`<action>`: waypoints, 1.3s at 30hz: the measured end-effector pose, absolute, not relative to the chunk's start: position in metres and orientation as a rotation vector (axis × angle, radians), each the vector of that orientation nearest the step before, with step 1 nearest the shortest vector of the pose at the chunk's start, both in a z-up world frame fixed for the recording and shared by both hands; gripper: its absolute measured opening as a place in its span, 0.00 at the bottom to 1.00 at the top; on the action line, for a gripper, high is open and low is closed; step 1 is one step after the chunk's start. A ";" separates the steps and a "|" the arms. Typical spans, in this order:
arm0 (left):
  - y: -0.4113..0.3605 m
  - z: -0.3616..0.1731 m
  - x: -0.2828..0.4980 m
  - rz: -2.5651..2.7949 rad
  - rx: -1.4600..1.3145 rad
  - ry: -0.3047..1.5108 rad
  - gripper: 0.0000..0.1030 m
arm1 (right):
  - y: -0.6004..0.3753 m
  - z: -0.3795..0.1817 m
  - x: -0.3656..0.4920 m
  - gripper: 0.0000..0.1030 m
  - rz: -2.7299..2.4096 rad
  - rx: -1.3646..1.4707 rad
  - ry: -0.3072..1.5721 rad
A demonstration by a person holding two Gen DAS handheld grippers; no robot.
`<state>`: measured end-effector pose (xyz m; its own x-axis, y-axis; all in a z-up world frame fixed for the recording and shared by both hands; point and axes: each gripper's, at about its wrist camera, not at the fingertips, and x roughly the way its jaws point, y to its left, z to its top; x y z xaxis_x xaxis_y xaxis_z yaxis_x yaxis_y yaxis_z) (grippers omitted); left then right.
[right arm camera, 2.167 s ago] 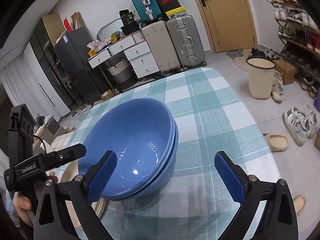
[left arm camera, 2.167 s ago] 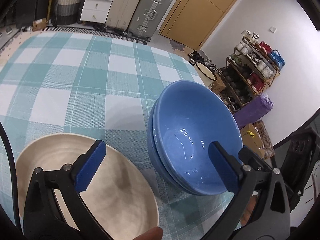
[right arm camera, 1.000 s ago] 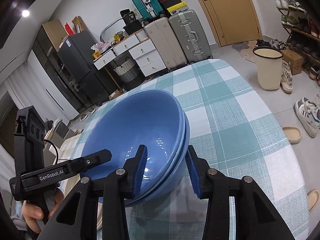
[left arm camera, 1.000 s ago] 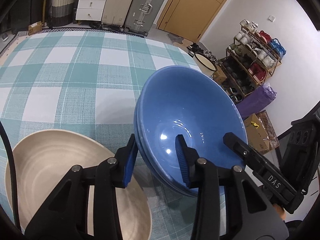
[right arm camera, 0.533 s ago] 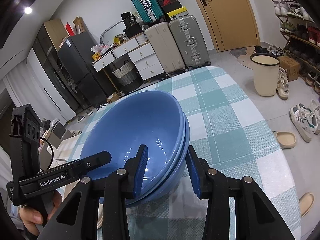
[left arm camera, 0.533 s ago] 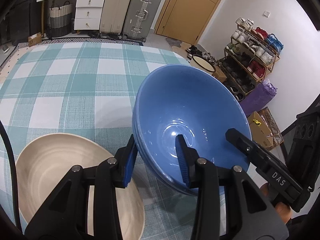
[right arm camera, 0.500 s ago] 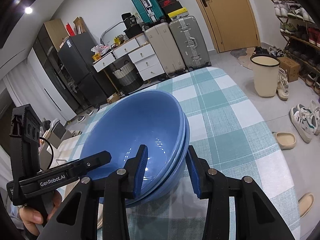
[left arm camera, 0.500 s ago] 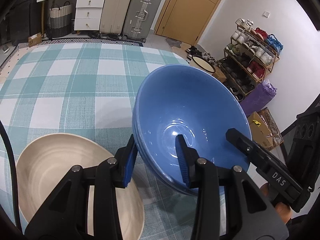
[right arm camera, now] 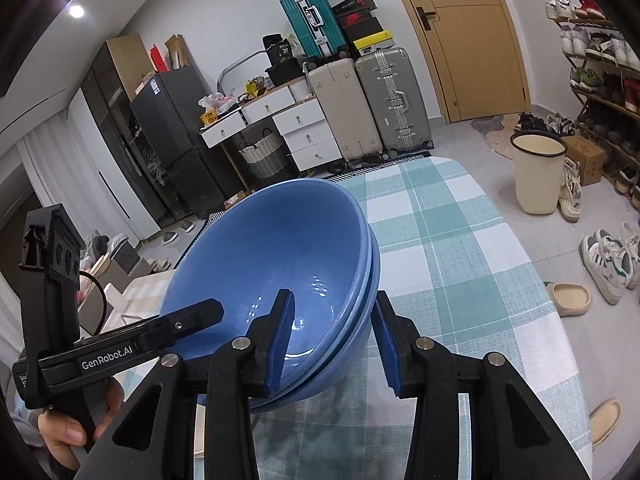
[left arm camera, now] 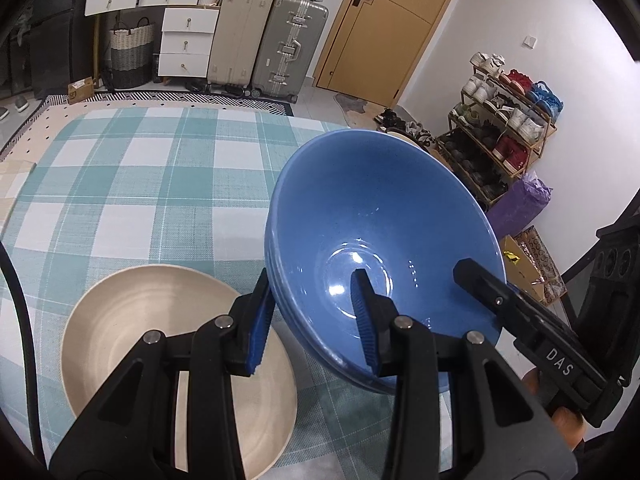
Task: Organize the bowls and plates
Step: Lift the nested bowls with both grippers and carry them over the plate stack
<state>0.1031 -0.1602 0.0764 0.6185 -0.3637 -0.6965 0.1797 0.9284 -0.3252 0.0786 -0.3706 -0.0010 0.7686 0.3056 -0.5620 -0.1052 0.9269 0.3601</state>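
**Two grippers clamp the stacked blue bowls**

The glossy, round blue bowls (left arm camera: 372, 240), nested together, hang tilted above the teal-and-white checked woven tablecloth (left arm camera: 160, 184). Beside them a matte cream plate (left arm camera: 120, 320) with faint concentric rings lies flat. The left gripper (left arm camera: 312, 320) pinches their near rim between ribbed blue pads; the right gripper (right arm camera: 332, 344) grips the opposite rim likewise, jaws narrow.

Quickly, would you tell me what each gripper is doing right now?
Left gripper: closed on the blue bowls rim.
Right gripper: closed on the opposite rim.
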 end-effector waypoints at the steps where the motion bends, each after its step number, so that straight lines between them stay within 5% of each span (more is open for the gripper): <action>1: -0.159 0.079 0.100 -0.313 -0.235 0.847 0.34 | -0.369 0.001 0.077 0.39 0.230 0.318 0.658; 39: -0.053 0.140 -0.007 -0.104 -0.256 0.781 0.34 | -0.258 0.026 0.074 0.39 0.416 0.244 0.667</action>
<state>-0.0068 -0.0527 0.1399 0.7066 -0.1871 -0.6824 -0.0014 0.9640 -0.2658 0.0742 -0.2583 0.0264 0.7082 0.4476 -0.5460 -0.2940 0.8901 0.3483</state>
